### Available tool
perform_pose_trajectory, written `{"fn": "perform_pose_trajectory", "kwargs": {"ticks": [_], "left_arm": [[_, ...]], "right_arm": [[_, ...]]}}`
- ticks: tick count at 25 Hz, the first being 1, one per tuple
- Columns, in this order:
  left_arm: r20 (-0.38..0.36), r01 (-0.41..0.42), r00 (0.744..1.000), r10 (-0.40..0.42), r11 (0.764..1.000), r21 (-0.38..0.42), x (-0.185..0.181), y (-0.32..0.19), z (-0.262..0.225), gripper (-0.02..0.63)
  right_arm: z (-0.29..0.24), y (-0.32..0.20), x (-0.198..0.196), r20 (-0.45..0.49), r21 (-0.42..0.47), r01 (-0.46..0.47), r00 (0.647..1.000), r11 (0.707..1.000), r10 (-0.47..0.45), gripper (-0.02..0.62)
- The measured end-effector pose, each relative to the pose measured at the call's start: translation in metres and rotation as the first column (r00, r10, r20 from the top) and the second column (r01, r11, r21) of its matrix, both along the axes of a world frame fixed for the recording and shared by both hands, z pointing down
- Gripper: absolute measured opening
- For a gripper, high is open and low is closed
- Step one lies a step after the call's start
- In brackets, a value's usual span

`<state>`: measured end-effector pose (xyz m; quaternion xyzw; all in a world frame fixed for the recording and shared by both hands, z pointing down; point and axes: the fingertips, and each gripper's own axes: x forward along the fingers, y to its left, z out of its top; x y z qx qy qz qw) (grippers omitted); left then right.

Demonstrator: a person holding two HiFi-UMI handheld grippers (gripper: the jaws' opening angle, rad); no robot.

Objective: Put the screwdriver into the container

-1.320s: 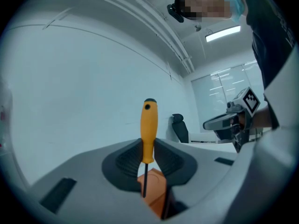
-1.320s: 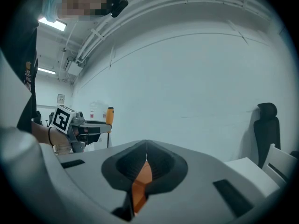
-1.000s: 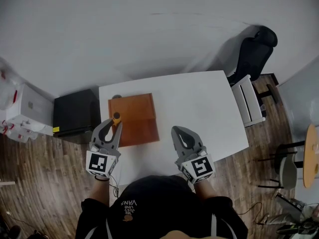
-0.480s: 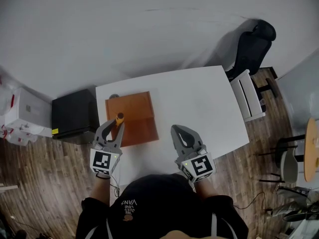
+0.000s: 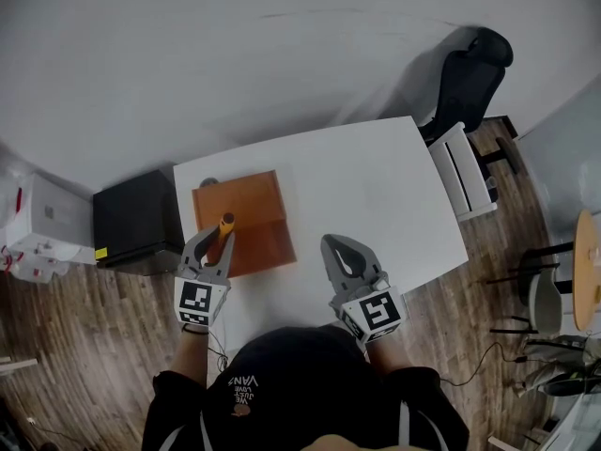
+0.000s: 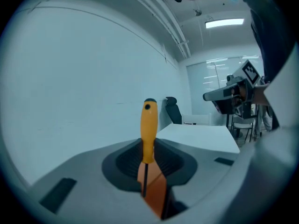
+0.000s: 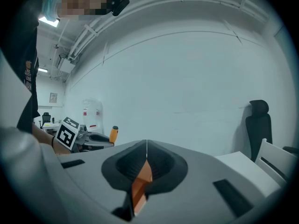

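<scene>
White table (image 5: pixel 376 195); brown container (image 5: pixel 246 216) just ahead of left gripper (image 5: pixel 214 241); black box (image 5: pixel 136 224) to its left.
Left gripper clamps the screwdriver (image 6: pixel 148 129), handle up, over container's near part; right gripper (image 5: pixel 332 244) jaws together, empty.

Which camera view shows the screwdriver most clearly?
The left gripper view: the screwdriver stands upright, close, between the jaws. The head view shows only its small handle top; the right gripper view shows a tiny handle far left.

Yellow-orange handle and black shaft on my screwdriver (image 6: pixel 148 125), my left gripper (image 5: pixel 214 242) and right gripper (image 5: pixel 331 244) grey, black-and-white square markers on their cubes, rust-orange container (image 5: pixel 252 200), white table (image 5: pixel 366 186), black cabinet (image 5: pixel 136 219), black chair (image 5: pixel 470 73), brown wood-grain floor (image 5: pixel 84 327).
</scene>
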<state>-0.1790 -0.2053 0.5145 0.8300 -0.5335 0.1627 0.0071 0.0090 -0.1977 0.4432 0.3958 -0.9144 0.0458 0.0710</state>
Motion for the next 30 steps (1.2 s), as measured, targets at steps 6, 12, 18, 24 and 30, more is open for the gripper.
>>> {"fn": "perform_pose_trajectory", "kwargs": {"ticks": [6, 12, 18, 24, 30], "left_arm": [[0.021, -0.017, 1.000, 0.018, 0.999, -0.046, 0.006, 0.001, 0.021, 0.080], [0.053, -0.042, 0.998, 0.046, 0.995, -0.086, 0.011, 0.004, 0.039, 0.081], [0.086, -0.051, 0.994, 0.062, 0.991, -0.127, 0.014, 0.007, 0.057, 0.080], [0.088, -0.052, 0.994, 0.067, 0.985, -0.168, 0.015, 0.009, 0.073, 0.080], [0.108, -0.058, 0.991, 0.082, 0.976, -0.209, 0.014, 0.010, 0.090, 0.081]], "right_arm": [[0.002, 0.001, 0.004, -0.004, -0.002, -0.007, 1.000, 1.000, 0.007, 0.012], [0.003, 0.003, 0.005, -0.004, -0.007, -0.013, 1.000, 1.000, 0.013, 0.012], [0.005, 0.005, 0.005, -0.005, -0.011, -0.017, 1.000, 1.000, 0.017, 0.012], [0.006, 0.005, 0.007, -0.003, -0.011, -0.024, 1.000, 1.000, 0.024, 0.012], [0.006, 0.006, 0.009, -0.006, -0.013, -0.033, 0.999, 0.999, 0.033, 0.012]]}}
